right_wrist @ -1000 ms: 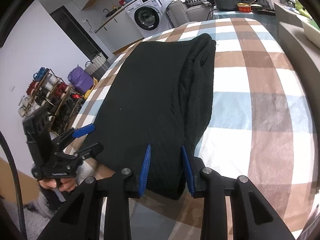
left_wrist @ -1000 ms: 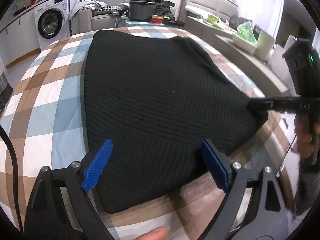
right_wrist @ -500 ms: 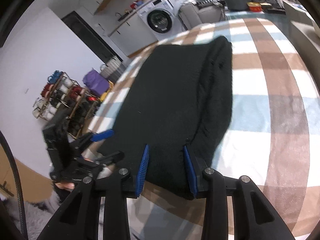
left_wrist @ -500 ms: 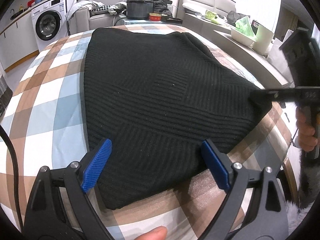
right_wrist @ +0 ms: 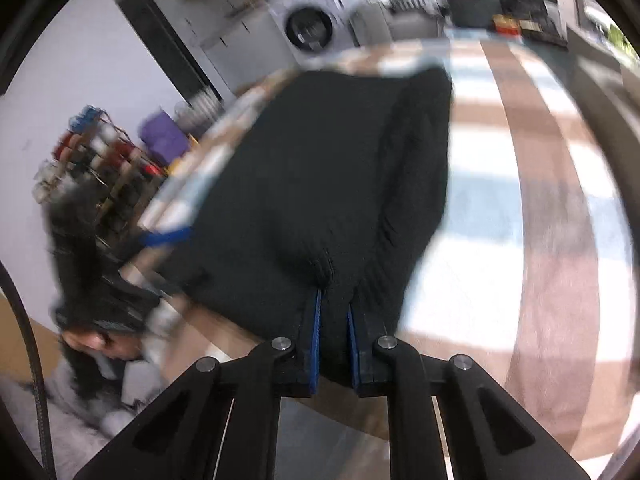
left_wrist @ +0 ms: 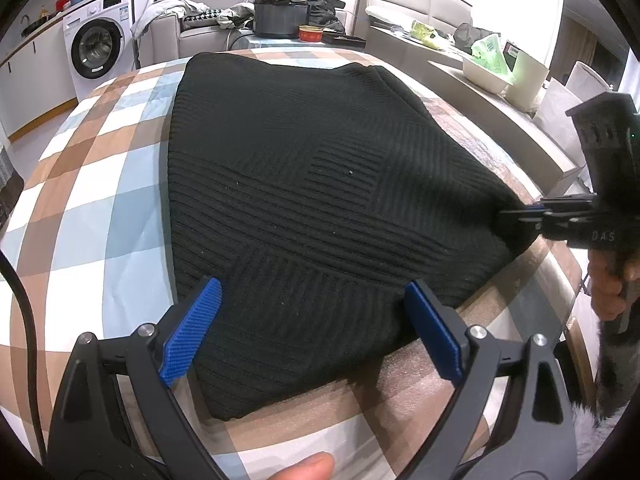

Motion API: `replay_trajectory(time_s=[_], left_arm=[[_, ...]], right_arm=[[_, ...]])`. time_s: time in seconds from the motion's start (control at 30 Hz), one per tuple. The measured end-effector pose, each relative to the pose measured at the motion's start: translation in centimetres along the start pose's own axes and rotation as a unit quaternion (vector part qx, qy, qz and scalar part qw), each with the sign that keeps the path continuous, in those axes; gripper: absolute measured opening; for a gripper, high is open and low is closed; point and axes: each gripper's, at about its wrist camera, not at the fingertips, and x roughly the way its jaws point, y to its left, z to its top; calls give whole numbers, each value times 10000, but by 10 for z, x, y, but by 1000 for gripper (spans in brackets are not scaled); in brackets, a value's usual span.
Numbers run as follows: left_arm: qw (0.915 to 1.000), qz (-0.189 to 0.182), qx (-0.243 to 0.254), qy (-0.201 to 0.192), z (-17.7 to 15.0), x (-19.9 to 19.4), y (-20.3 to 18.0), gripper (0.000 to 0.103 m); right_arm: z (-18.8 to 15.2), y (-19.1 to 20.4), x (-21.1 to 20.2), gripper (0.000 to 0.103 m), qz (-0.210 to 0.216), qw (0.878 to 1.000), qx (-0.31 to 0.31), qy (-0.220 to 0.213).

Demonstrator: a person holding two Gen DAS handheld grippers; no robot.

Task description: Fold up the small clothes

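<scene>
Corner pinch on black knit, ready for the fold

Spread flat across the brown, blue and white checked tablecloth [left_wrist: 100,184]: black ribbed knit garment [left_wrist: 312,200], near edge close to the table's front.

Right gripper [right_wrist: 334,320] clenched on the garment's near right corner, fabric bunched between the blue pads. Left gripper [left_wrist: 316,320] released, jaws spread wide over the near left hem, gripping nothing yet.

Best done by closing the left on its own corner first, then lifting both corners level and carrying them together toward the far edge, to keep the crease straight and avoid dragging the cloth.

Farther back: black rectangular bin [left_wrist: 282,20], contents hidden. Cream plastic basket [left_wrist: 486,78] holding green items. Small red round tin [left_wrist: 311,33], contents not discernible.
</scene>
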Motion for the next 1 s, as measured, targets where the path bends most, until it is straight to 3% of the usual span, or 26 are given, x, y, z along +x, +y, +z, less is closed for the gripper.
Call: replay_trajectory(time_s=[0.13, 0.27, 0.47, 0.57, 0.8, 0.93, 1.0], left_arm=[[9999, -50, -93, 26, 4, -3, 0, 93], [9989, -388, -269, -73, 14, -6, -2, 96], [9987, -477, -148, -92, 30, 6, -22, 96], [9987, -484, -120, -102, 37, 13, -29, 96], [9995, -287, -75, 100, 36, 34, -38, 96], [9997, -142, 176, 120, 32, 36, -44, 97], [9997, -169, 157, 123, 33, 37, -42, 98]], right_arm=[[3, -2, -8, 15, 123, 9999, 61, -46], [10, -8, -11, 23, 222, 9995, 194, -151], [26, -33, -5, 31, 782, 9924, 900, -312], [35, -46, 4, 37, 938, 9867, 1271, -388], [52, -57, 20, 38, 1001, 9812, 1566, -518], [60, -44, 17, 13, 599, 9895, 1102, -719], [62, -36, 9, 11, 533, 9904, 862, -937]])
